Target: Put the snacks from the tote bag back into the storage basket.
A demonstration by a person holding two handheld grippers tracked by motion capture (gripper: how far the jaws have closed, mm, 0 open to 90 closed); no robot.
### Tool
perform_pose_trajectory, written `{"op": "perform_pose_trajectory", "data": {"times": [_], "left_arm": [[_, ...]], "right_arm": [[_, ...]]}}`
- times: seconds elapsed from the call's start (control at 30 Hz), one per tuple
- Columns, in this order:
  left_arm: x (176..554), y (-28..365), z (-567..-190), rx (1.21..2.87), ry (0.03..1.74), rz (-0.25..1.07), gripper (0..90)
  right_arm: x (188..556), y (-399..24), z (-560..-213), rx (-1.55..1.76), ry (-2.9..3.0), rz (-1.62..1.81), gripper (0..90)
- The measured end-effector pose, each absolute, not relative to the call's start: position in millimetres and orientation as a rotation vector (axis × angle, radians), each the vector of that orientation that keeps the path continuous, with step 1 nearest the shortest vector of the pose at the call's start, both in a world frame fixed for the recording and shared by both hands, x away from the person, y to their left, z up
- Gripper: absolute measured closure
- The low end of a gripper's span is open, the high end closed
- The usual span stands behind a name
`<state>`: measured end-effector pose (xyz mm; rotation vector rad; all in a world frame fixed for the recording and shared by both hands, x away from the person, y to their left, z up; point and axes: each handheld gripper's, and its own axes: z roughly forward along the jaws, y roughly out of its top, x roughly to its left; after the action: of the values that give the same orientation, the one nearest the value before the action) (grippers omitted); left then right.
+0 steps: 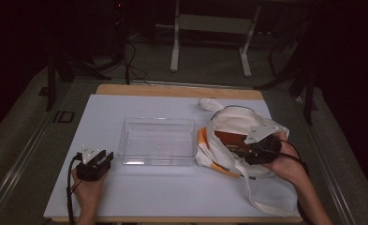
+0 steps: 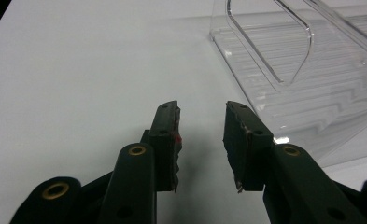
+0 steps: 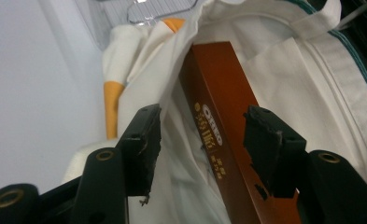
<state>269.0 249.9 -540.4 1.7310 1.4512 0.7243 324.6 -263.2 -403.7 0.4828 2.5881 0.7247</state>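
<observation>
Brown box (image 3: 223,116) in the tote bag (image 3: 302,93) runs lengthwise away from my right gripper (image 3: 202,140); jaws spread astride it, not pinching. Left gripper (image 2: 201,140) spread, level w/ table.

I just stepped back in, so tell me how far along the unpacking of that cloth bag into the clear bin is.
Early. The clear bin looks empty, so nothing has been moved yet. The right gripper is in the mouth of the white cloth bag, its jaws either side of a brown box, not clearly gripping. The left gripper waits open beside the bin. Lifting the box out and binning it remain.
</observation>
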Motion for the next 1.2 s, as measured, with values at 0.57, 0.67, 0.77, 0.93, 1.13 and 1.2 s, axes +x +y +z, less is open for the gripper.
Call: {"op": "perform_pose_trajectory", "data": {"times": [0.57, 0.67, 0.77, 0.93, 1.13, 1.2], "left_arm": [[269.0, 250.0, -540.4, 1.735, 1.452, 0.723, 65.6], [269.1, 250.0, -540.4, 1.734, 1.453, 0.723, 65.6], [269.1, 250.0, -540.5, 1.734, 1.452, 0.722, 65.6], [269.3, 250.1, -540.5, 1.733, 1.453, 0.720, 65.5], [269.3, 250.2, -540.5, 1.734, 1.453, 0.720, 65.4], [269.2, 250.2, -540.5, 1.733, 1.453, 0.720, 65.3]], "right_arm": [[339.8, -275.9, -411.4, 0.539, 2.640, 0.620, 41.2], [344.1, -277.4, -414.9, 0.545, 2.654, 0.579, 40.2], [347.7, -278.4, -417.2, 0.553, 2.660, 0.561, 39.7], [357.3, -281.5, -422.3, 0.574, 2.663, 0.515, 39.2], [369.7, -285.4, -429.1, 0.624, 2.662, 0.459, 30.7], [372.0, -285.9, -430.5, 0.632, 2.664, 0.444, 29.7]]}}
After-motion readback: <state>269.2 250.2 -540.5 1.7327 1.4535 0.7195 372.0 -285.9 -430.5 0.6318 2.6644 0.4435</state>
